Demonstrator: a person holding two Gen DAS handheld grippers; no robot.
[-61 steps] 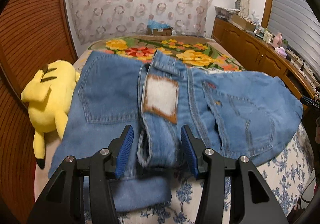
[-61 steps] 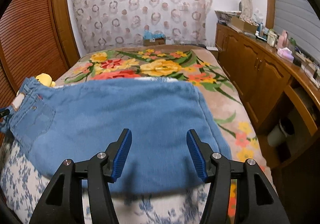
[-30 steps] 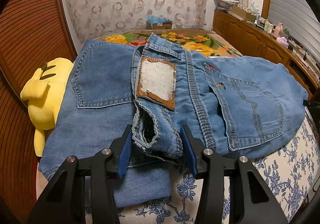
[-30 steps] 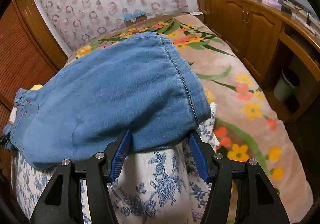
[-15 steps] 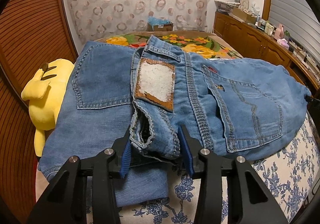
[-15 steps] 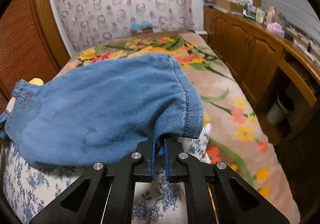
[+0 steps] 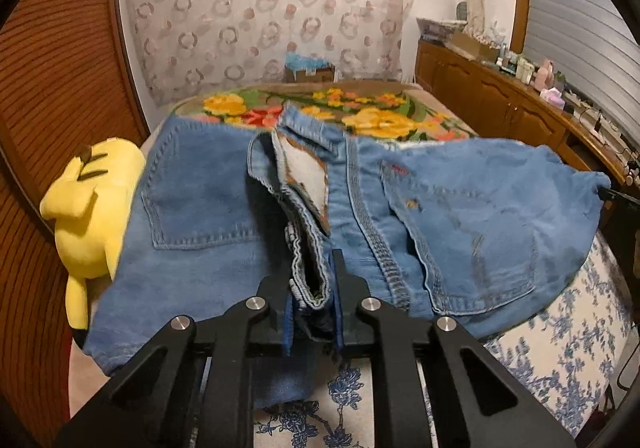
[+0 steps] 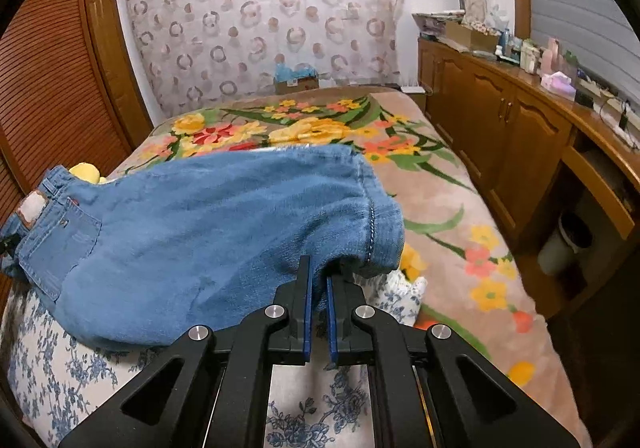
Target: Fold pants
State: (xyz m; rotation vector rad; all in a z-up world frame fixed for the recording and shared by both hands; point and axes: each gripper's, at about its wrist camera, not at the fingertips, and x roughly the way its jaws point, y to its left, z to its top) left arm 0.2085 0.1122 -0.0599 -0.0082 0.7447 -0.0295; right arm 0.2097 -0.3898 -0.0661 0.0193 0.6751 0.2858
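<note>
Both grippers (image 7: pixel 313 288) (image 8: pixel 318 280) clamped on jeans (image 8: pixel 208 232)

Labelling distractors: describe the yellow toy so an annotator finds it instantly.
Start at the bed with the jeans spread across it. Go to the bed's left edge, by the slatted wooden wall; the plush lies there beside the jeans. It is the only solid bright-yellow thing there, with dark-tipped ears.
</note>
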